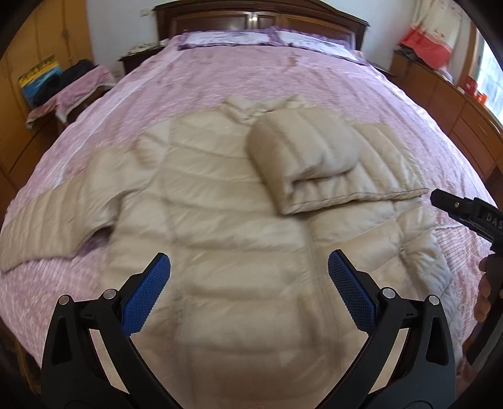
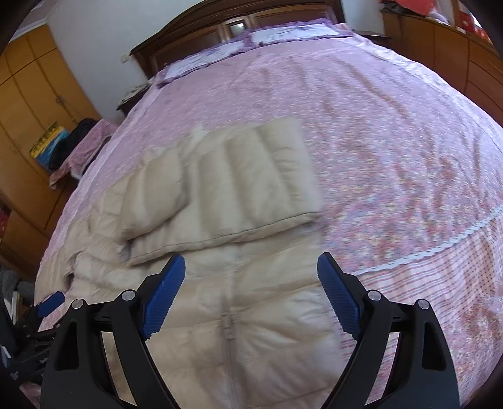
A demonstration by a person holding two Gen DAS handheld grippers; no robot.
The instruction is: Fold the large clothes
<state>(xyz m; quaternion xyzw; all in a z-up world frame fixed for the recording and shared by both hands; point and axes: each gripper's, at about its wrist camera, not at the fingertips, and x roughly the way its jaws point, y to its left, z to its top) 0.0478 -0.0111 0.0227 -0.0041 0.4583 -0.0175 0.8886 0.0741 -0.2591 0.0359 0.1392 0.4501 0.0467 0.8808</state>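
Bedspread (image 1: pixel 314 81), pink and flower-printed, covers the whole bed below a dark wooden headboard (image 1: pixel 261 15) at twelve o'clock. Spread across it lies the beige quilted down jacket (image 1: pixel 220 226), front up, its zipper (image 2: pixel 227 321) running toward six o'clock in the right wrist view. One sleeve (image 1: pixel 311 160) is folded over the chest, at about one o'clock of the jacket's middle; the other sleeve (image 1: pixel 53 226) stretches flat toward nine o'clock on the bedspread. Two purple-edged pillows (image 1: pixel 239 39) rest against the headboard. The left gripper (image 1: pixel 249 267) hangs over the jacket's lower body, jaws spread wide with nothing between its blue pads (image 1: pixel 147 295). The right gripper (image 2: pixel 251 267) hangs over the zipper, likewise wide apart and empty. Blur hides whether either touches the fabric; probably not.
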